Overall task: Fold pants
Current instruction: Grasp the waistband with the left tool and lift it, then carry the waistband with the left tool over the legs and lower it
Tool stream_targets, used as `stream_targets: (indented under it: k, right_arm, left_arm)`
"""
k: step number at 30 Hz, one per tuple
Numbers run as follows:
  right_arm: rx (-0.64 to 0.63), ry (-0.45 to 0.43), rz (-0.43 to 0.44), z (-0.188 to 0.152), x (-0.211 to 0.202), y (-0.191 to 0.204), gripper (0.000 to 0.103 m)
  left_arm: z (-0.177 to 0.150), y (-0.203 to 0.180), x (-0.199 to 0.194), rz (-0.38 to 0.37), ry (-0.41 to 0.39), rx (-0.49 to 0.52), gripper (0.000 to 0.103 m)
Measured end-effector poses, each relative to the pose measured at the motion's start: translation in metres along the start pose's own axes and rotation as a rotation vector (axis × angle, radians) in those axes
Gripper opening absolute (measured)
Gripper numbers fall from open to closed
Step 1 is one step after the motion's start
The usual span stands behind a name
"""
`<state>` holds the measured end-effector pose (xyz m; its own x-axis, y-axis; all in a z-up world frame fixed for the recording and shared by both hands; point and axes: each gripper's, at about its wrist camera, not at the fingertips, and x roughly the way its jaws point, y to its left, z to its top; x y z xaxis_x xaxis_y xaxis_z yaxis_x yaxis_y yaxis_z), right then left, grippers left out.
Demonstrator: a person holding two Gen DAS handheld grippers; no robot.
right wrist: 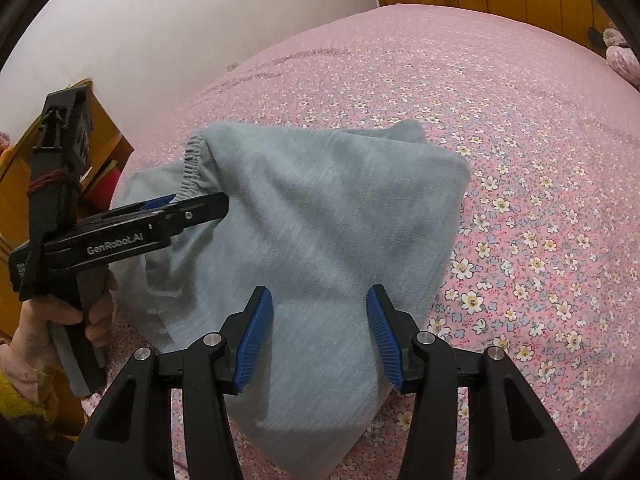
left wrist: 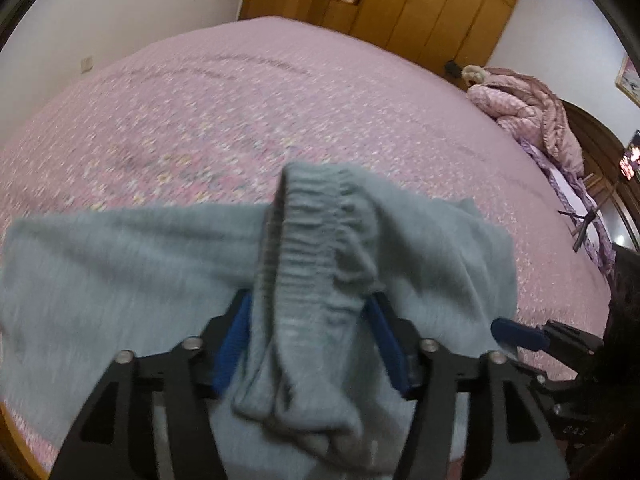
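On the pink flowered bed (right wrist: 520, 160) our grey pants (right wrist: 320, 220) lie bunched, their gathered waistband draped between the spread pads of our left claw (left wrist: 308, 344), while our right claw (right wrist: 320, 336) stands spread above the cloth, pinching nothing.

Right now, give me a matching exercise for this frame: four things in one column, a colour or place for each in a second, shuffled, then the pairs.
Things:
1. pants
2. bedspread
3. wardrobe
4. quilt

Descriptions:
A. pink with small flowers
B. bunched up at the far right edge of the bed
C. grey, with a gathered waistband
D. brown wood, against the far wall

Pairs: 1-C, 2-A, 3-D, 4-B
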<state>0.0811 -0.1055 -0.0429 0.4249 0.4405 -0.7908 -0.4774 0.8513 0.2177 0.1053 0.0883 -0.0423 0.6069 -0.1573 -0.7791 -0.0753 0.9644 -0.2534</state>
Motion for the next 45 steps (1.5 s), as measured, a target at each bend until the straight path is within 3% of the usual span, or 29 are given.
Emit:
stream_targets:
  k: [4,8,10,14,19,23,28,36,42,45]
  right_arm:
    - [0.012,0.004,0.013,0.001,-0.003,-0.002,0.051]
    - [0.046,0.018,0.027,0.003,-0.009,-0.008,0.05]
    - [0.054,0.022,0.017,0.002,-0.014,-0.009,0.049]
    - [0.036,0.018,-0.021,-0.002,-0.025,-0.005,0.049]
    - [0.033,-0.002,-0.081,-0.007,-0.042,-0.009,0.049]
    - [0.097,-0.012,-0.085,-0.011,-0.051,-0.023,0.049]
    - [0.155,-0.032,-0.085,-0.017,-0.064,-0.036,0.049]
    - [0.164,-0.047,-0.08,-0.02,-0.071,-0.035,0.049]
    - [0.163,-0.028,-0.076,-0.021,-0.066,-0.031,0.049]
    - [0.166,-0.019,-0.077,-0.021,-0.062,-0.032,0.049]
  left_arm:
    - [0.002,-0.006,0.002,0.043,-0.004,0.03,0.065]
    - [0.001,-0.005,-0.003,0.03,-0.012,-0.011,0.037]
    - [-0.001,-0.004,-0.007,0.012,-0.016,-0.035,0.031]
    - [-0.002,-0.004,-0.002,0.02,-0.005,-0.011,0.035]
    - [0.002,0.003,0.0,-0.013,0.02,-0.056,0.038]
    - [0.005,0.006,-0.007,-0.029,0.034,-0.091,0.02]
    - [0.003,-0.009,-0.029,-0.032,-0.011,-0.055,0.015]
    - [0.016,-0.018,-0.09,-0.118,-0.091,-0.071,0.015]
    - [0.028,-0.006,-0.132,-0.155,-0.141,-0.115,0.015]
    - [0.034,0.005,-0.147,-0.121,-0.159,-0.128,0.015]
